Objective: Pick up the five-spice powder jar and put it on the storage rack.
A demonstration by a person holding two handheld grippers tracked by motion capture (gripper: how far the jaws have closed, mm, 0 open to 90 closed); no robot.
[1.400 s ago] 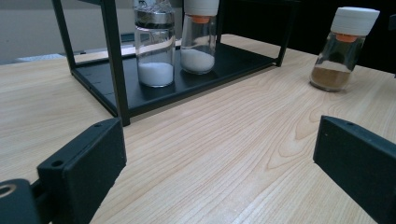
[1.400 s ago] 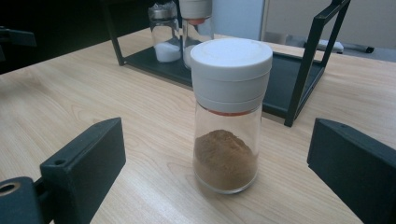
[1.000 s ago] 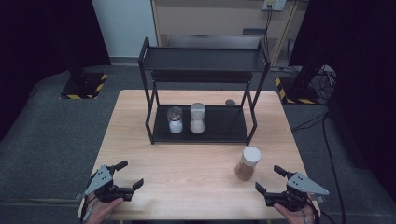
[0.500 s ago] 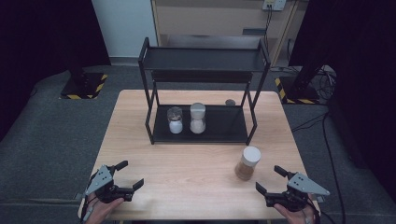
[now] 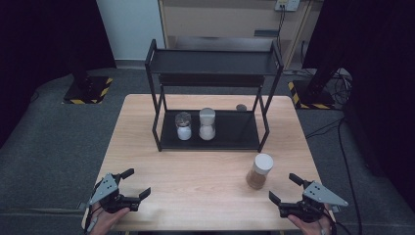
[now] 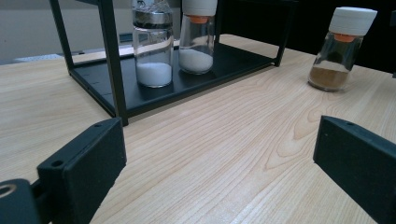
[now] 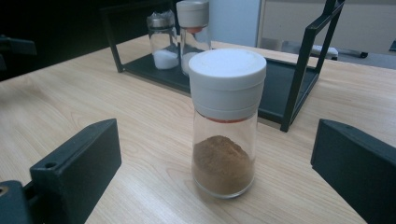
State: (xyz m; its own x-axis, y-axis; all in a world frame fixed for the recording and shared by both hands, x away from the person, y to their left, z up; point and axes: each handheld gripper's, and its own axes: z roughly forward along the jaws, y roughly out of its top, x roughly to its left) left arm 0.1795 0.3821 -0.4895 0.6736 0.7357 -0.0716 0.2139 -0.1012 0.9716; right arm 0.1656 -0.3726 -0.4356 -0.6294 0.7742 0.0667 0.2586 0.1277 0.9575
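Spice jar (image 5: 259, 171) of brown powder, white-capped, stands untouched on the wooden table (image 5: 195, 181), just ahead of the right gripper (image 5: 283, 189), whose jaws have just been opening and now gape empty toward it. Left gripper (image 5: 136, 183) also gapes empty. No labels or writing are readable.

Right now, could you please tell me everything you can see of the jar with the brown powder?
The jar is clear, glass by its look, with a white ribbed cap above an orange ring. Brown powder fills roughly its bottom third. It stands upright on the wooden table, in front of the black rack's right end. Nothing but the table touches it; the right gripper faces it, jaws open.
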